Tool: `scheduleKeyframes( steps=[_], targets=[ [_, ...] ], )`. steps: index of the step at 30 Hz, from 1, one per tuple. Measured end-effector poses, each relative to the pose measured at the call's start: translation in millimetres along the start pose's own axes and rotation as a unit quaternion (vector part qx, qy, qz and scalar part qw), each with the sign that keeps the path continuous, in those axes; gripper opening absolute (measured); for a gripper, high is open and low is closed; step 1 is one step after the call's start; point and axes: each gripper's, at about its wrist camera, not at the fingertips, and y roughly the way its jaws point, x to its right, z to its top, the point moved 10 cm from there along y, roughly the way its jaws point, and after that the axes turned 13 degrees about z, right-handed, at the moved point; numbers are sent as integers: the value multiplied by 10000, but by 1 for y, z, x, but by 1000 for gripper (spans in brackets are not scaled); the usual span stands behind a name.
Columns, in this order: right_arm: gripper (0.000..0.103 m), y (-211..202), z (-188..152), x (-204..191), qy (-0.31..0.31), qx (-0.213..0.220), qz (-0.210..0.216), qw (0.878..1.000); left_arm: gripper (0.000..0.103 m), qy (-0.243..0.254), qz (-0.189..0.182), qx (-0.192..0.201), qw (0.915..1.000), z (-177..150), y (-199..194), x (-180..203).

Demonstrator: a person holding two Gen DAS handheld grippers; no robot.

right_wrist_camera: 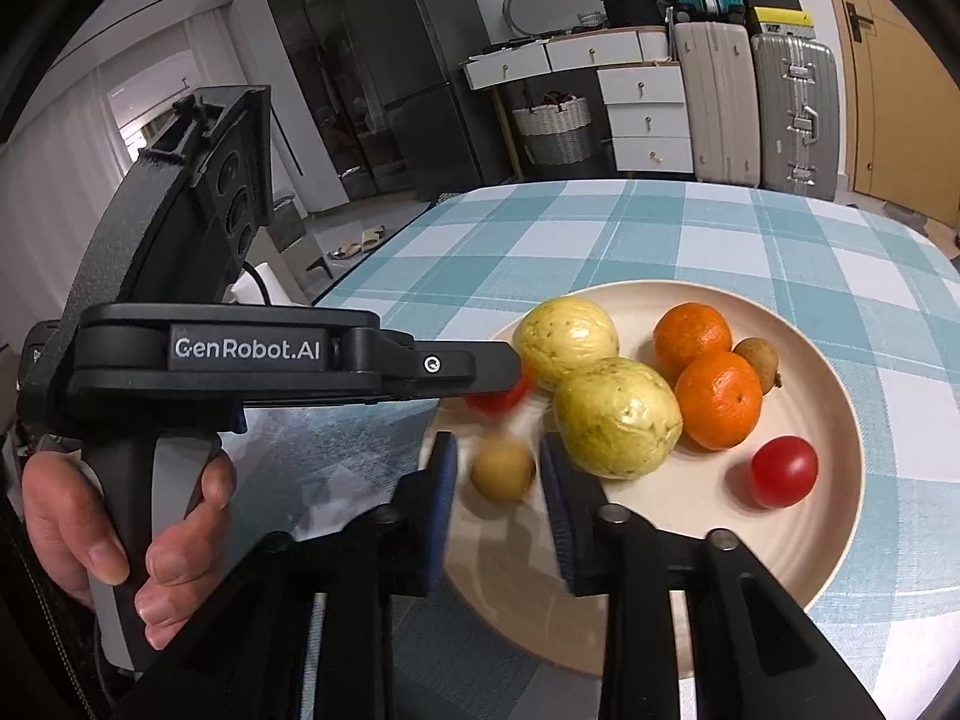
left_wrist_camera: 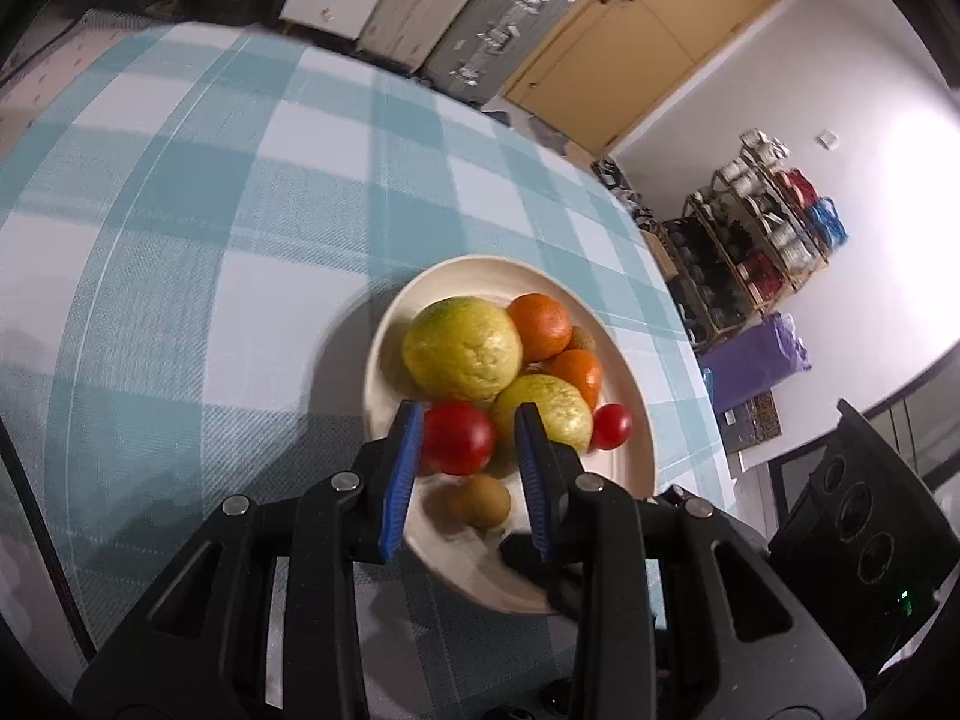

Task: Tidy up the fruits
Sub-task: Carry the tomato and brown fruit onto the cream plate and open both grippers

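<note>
All fruit lies on the plate (right_wrist_camera: 840,546) on the checked surface (left_wrist_camera: 180,300); judged complete or nearly so. The left hand-held gripper (left_wrist_camera: 468,450) holds a red tomato (left_wrist_camera: 459,438) in narrow jaws above the near rim. The right hand-held gripper (right_wrist_camera: 498,480) stands parted, a blurred brown fruit (right_wrist_camera: 503,471) loose between its pads. Beyond lie two yellow-green fruits, two oranges, another tomato.
</note>
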Motion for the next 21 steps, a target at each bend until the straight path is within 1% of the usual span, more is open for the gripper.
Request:
scheduleKeyframes(
  steps=[1, 2, 4, 6, 8, 10, 12, 14, 16, 20, 21],
  targets=[
    [46, 0, 1, 0, -4, 9, -1, 10000, 28, 65, 64, 55, 9999, 1, -2, 2],
    [50, -2, 1, 0, -14, 40, 3, 10000, 28, 99, 77, 82, 9999, 2, -4, 4],
    [50, -5, 3, -1, -43, 116, 13, 9999, 29, 96, 85, 104, 9999, 3, -8, 5],
    [50, -9, 4, -1, -68, 165, -17, 9998, 34, 74, 115, 108, 9998, 3, -11, 4],
    [50, -16, 4, -1, -66, 225, -20, 9997, 36, 24, 136, 137, 9998, 1, -17, 2],
    [52, -22, 3, -1, -65, 264, -56, 9996, 38, 16, 175, 157, 9997, -1, -22, 1],
    [54, -30, 1, 1, -47, 324, -128, 9994, 43, 20, 266, 205, 9994, -3, -28, -1],
    [56, -36, -1, 2, -21, 366, -166, 9992, 44, 58, 414, 273, 9988, -7, -36, -3],
    [62, -42, -2, 5, -13, 411, -223, 9989, 45, 117, 475, 324, 9983, -11, -42, -2],
    [64, -56, -2, 4, -36, 546, -288, 9981, 45, 192, 697, 408, 9965, -22, -54, -3],
    [66, -59, -1, 4, -48, 585, -310, 9978, 46, 210, 744, 435, 9961, -23, -56, -3]
  ],
)
